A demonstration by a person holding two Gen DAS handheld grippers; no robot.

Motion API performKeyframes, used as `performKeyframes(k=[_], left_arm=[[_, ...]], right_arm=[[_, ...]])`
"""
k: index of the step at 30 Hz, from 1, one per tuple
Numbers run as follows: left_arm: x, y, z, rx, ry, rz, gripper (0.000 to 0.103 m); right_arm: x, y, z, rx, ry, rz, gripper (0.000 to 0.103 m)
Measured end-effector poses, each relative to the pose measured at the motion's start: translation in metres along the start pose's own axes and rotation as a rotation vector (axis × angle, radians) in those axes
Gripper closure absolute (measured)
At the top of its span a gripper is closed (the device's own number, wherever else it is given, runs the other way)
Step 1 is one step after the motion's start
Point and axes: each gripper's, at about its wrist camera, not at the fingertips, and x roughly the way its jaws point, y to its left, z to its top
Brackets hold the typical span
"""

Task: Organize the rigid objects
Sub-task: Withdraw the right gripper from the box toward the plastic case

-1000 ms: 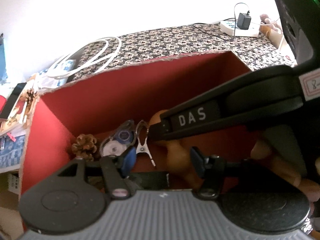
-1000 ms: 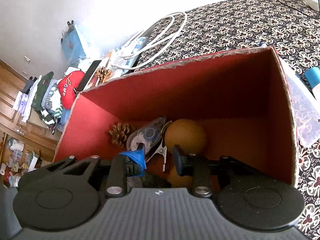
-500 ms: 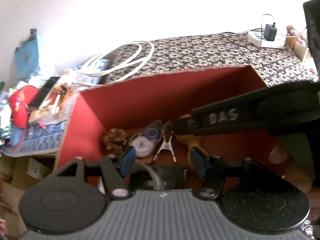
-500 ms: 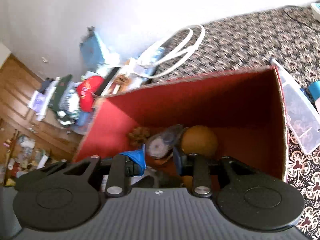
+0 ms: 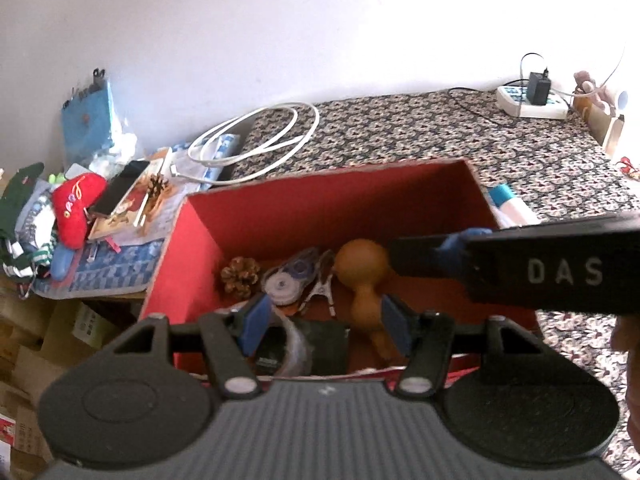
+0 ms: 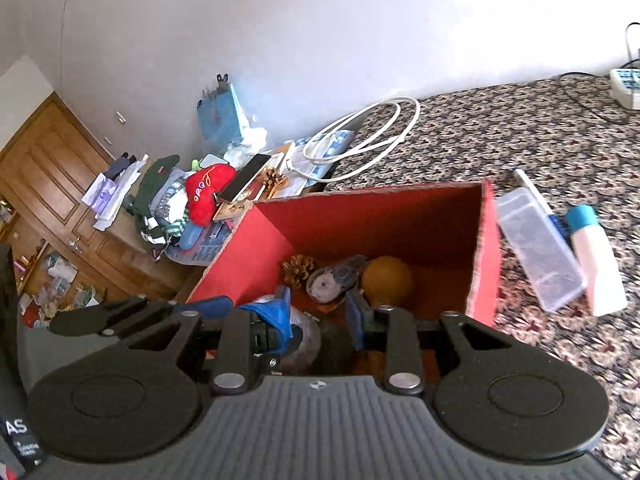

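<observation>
A red box [image 5: 320,204] [image 6: 376,216] stands on the patterned cloth. Inside lie a pine cone [image 5: 240,278] [image 6: 298,270], a correction tape dispenser [image 5: 290,280] [image 6: 334,280], a metal clip [image 5: 320,294], a brown gourd [image 5: 362,276] [image 6: 387,280] and a dark item wrapped in clear plastic [image 5: 296,346] [image 6: 308,346]. My left gripper [image 5: 325,323] is open and empty above the box's near edge. My right gripper [image 6: 318,314] is open and empty above the box; it also crosses the left wrist view on the right [image 5: 520,268].
A clear plastic case [image 6: 538,246] and a white bottle with a blue cap [image 6: 594,256] lie right of the box. A white cable coil [image 5: 256,142] and a power strip [image 5: 532,100] lie further back. A cluttered side table [image 6: 208,196] stands to the left.
Both grippers have pulled up and back from inside the box. The view now takes in the whole box and the cloth around it. The right gripper's finger slid right, off the gourd.
</observation>
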Motion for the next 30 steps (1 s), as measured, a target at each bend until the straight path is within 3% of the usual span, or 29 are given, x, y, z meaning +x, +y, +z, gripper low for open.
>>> performKeyframes(k=[8,15,20,30], left_arm=[[-0.023,-0.046,0.006,0.045,-0.029,-0.029,0.039],[-0.033,-0.100,0.009,0.095,-0.031,-0.121,0.039],[-0.027,-0.141,0.006,0.137,0.001,-0.164,0.039],[-0.001,-0.200,0.000,0.185,0.085,-0.170,0.039]], right_arm=[[-0.054,-0.032,-0.006,0.047,-0.036,-0.043,0.089],[-0.087,-0.075,-0.019,0.104,-0.029,-0.110,0.089],[-0.104,-0.108,-0.032,0.161,-0.016,-0.136,0.089],[-0.123,-0.154,-0.052,0.241,0.012,-0.156,0.089]])
